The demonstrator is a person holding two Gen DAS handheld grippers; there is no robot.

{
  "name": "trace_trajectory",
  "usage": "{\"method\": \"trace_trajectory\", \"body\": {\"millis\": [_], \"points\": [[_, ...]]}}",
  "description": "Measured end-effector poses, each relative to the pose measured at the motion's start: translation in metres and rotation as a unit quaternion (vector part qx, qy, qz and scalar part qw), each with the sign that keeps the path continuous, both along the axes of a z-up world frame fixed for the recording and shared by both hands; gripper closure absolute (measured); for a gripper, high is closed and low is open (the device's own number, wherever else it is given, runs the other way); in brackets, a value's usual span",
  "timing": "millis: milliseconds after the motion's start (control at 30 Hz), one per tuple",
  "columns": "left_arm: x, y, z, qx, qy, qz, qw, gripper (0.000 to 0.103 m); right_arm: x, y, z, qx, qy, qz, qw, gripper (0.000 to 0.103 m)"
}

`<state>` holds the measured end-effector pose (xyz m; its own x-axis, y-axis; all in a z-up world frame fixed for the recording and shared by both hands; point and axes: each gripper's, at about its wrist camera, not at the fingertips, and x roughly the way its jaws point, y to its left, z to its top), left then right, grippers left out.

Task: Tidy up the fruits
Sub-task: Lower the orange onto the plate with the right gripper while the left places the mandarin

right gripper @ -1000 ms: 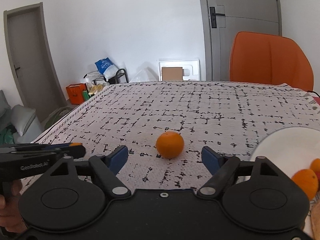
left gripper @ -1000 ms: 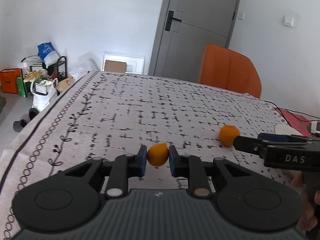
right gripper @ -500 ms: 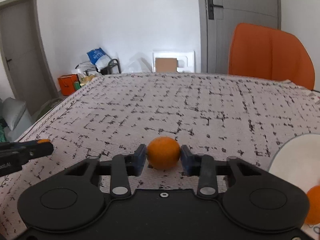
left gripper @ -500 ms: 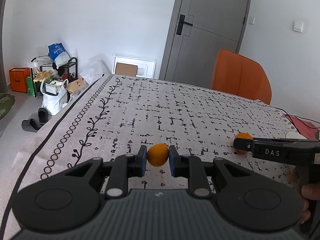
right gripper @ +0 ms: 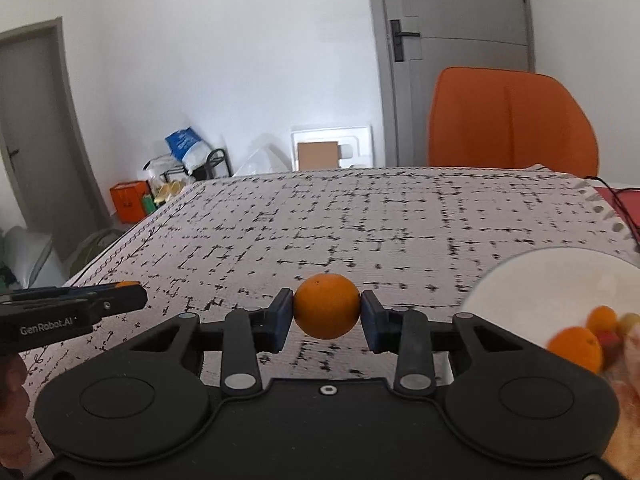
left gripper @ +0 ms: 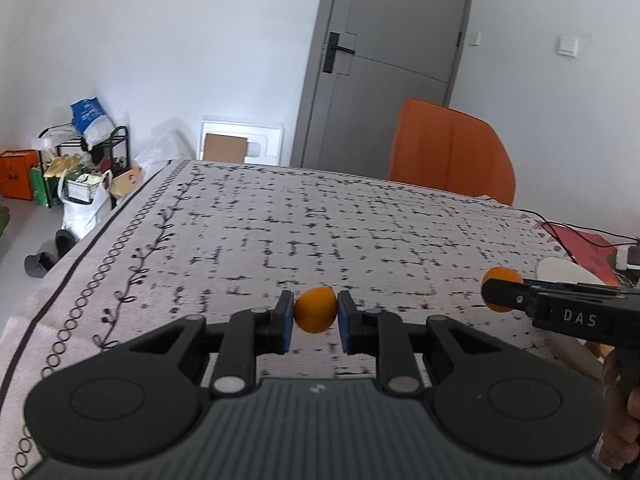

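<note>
The left tongs (left gripper: 316, 312) are closed tight on a small oval orange fruit (left gripper: 315, 309), its blue pads pressing both sides of it. The fruit is held clear above the counter (left gripper: 320, 232), which is covered by a pale woven cloth with a black broken-grid print and a leaf-and-ring border (left gripper: 132, 248) along its left edge.

The right tongs (right gripper: 326, 312) have a round orange (right gripper: 327, 305) between their blue pads, which touch both of its sides; the jaws have just closed in on it and now grip it at a moderate width. This orange sits slightly above the cloth, over the near middle of the counter. In the left wrist view the right tongs enter from the right edge, with the same orange showing at their tip.

Near the counter's right edge stands a round white plate (right gripper: 540, 280). On its near side lie another orange (right gripper: 576, 350), a smaller orange fruit (right gripper: 603, 318) and some blurred reddish and yellowish pieces that cannot be told apart.

Behind the far edge of the counter stands an orange chair (right gripper: 512, 120), with a grey door (left gripper: 384, 60) behind it.
</note>
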<state>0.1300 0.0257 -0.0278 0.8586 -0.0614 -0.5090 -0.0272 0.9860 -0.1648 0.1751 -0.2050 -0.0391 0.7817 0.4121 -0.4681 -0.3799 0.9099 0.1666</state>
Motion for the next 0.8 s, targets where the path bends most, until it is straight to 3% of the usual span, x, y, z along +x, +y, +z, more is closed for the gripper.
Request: {"method": "trace_trajectory", "body": {"millis": [800], "points": [[0.006, -0.089, 0.013, 0.013, -0.018, -0.100, 0.9948, 0.082, -0.045, -0.094, 0.003, 0.021, -0.018, -0.090, 0.996, 0.069]]}}
